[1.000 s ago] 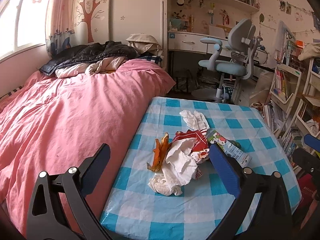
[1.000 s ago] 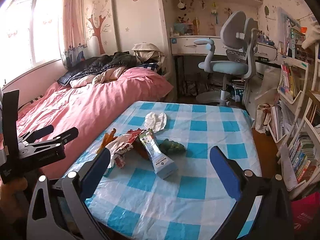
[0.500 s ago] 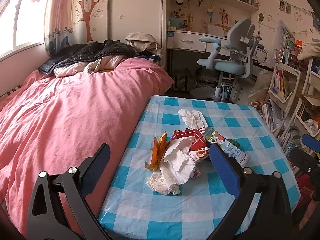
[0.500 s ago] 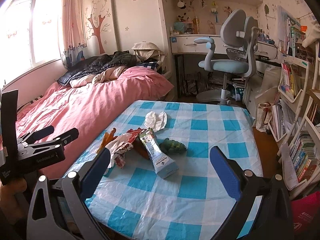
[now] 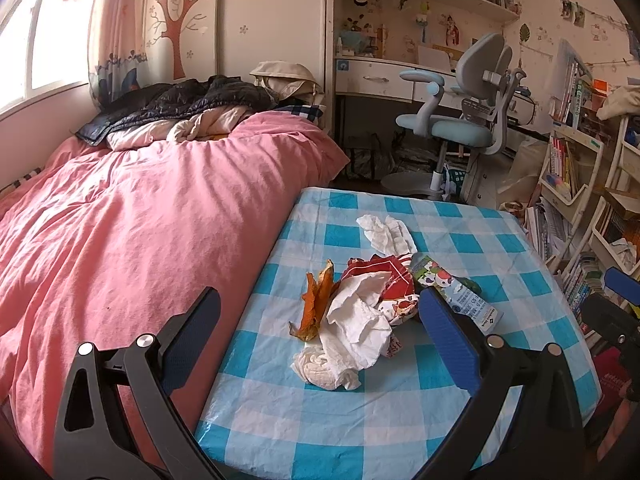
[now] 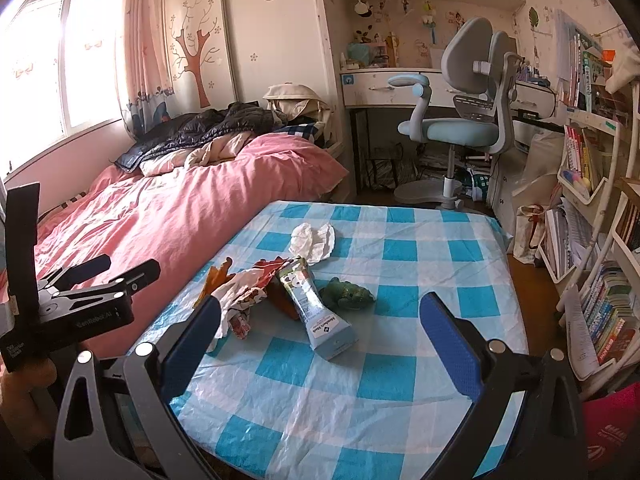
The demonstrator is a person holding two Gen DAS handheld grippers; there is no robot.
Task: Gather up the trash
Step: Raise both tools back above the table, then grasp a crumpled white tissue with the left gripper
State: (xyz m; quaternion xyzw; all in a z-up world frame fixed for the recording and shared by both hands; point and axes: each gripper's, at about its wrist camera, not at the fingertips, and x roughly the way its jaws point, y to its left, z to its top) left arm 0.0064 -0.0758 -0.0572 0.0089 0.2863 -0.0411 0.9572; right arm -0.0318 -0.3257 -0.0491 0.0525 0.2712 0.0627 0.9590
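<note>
A heap of trash lies on the blue-and-white checked table [image 5: 400, 420] [image 6: 432, 264]: crumpled white tissue [image 5: 356, 332], an orange peel [image 5: 316, 304] [image 6: 214, 280], a red snack wrapper [image 5: 388, 280] [image 6: 256, 284], a flattened drink carton [image 5: 456, 296] [image 6: 316, 312], a green crumpled wrapper [image 6: 346, 294] and a separate white tissue [image 5: 386, 232] [image 6: 314, 240]. My left gripper [image 5: 316, 340] is open above the near table edge, short of the heap. My right gripper [image 6: 318, 340] is open, its gap just in front of the carton. Neither holds anything. The left gripper [image 6: 106, 272] also shows at the right wrist view's left edge.
A pink bed [image 5: 132, 220] runs along the table's left side. Beyond the table stand a blue-grey desk chair [image 5: 468, 120] and a white desk [image 6: 384, 84]. Bookshelves [image 6: 592, 240] crowd the right. A red bag [image 6: 612, 432] sits low at the right.
Both views have shifted only slightly; the trash sits a touch lower and closer in the left wrist view. Both grippers stay open and nothing on the table has moved.
</note>
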